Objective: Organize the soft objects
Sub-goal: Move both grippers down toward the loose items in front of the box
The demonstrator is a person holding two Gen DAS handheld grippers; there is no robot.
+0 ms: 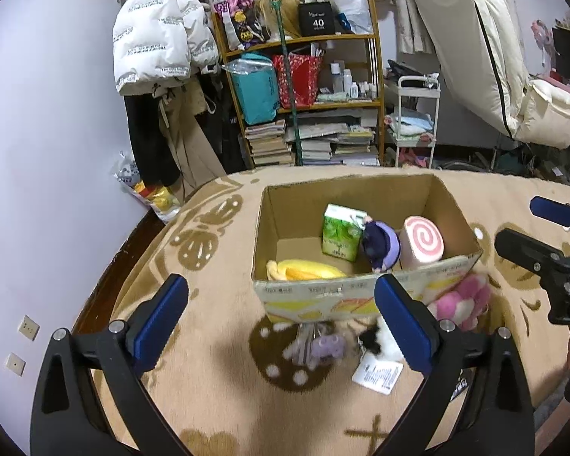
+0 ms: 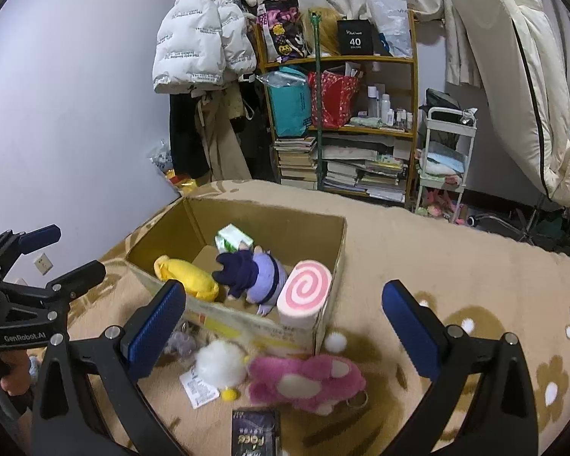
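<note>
Cardboard box [image 1: 364,288]: four soft items inside; three plush toys outside.

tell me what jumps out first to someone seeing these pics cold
An open cardboard box sits mid-blanket with a pink swirl roll cushion at its right end, a purple doll beside it and a yellow plush at the left. Just outside its near wall lie a pink plush and a white fluffy toy. Both sets of blue-padded tongs, left and right, stand wide open and empty.
</note>
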